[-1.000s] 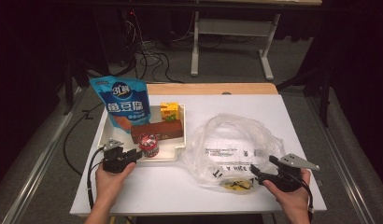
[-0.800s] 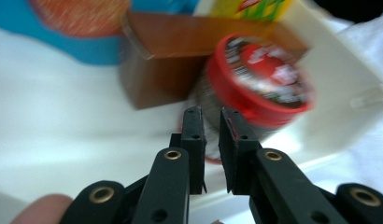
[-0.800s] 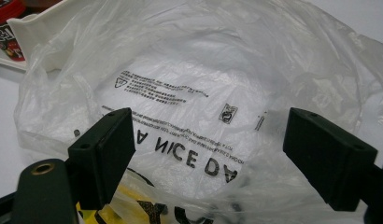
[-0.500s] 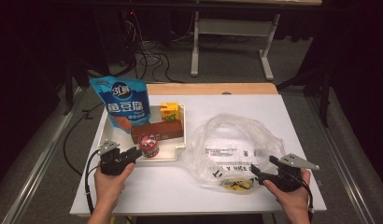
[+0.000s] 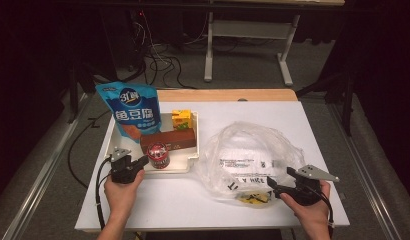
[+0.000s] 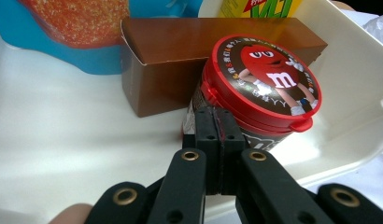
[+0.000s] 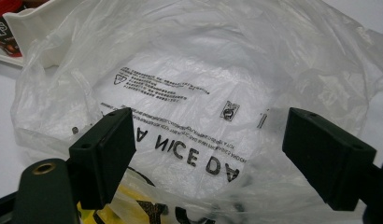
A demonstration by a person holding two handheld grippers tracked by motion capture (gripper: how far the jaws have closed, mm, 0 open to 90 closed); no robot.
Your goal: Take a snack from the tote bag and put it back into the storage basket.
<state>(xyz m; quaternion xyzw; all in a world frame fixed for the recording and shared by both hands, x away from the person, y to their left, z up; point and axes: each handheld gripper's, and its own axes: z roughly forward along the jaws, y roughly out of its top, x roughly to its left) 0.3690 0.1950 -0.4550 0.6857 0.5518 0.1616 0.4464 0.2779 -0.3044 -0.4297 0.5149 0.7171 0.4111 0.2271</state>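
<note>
A red-lidded M&M's cup (image 6: 259,88) stands in the white tray (image 6: 348,74), against a brown box (image 6: 180,60). My left gripper (image 6: 218,128) has just been closing. Its pads now meet right at the cup's near side, and I see nothing between them. From above, the left gripper (image 5: 142,161) sits at the tray's front left corner next to the cup (image 5: 158,155). My right gripper (image 7: 217,154) is open, its jaws spread wide over the mouth of a clear plastic bag (image 7: 217,70). In the high view the right gripper (image 5: 280,181) is at the bag's (image 5: 253,150) front right edge.
In the tray (image 5: 193,162) a blue snack pouch (image 5: 135,110) leans at the back left, a yellow-green carton (image 5: 181,119) stands behind the brown box (image 5: 170,139). Something yellow (image 5: 253,197) lies under the bag's front. The table's front edge is near both hands.
The left gripper's jaws have come together beside the cup, and that hand has edged slightly toward the tray. The right hand and the bag have not moved.
</note>
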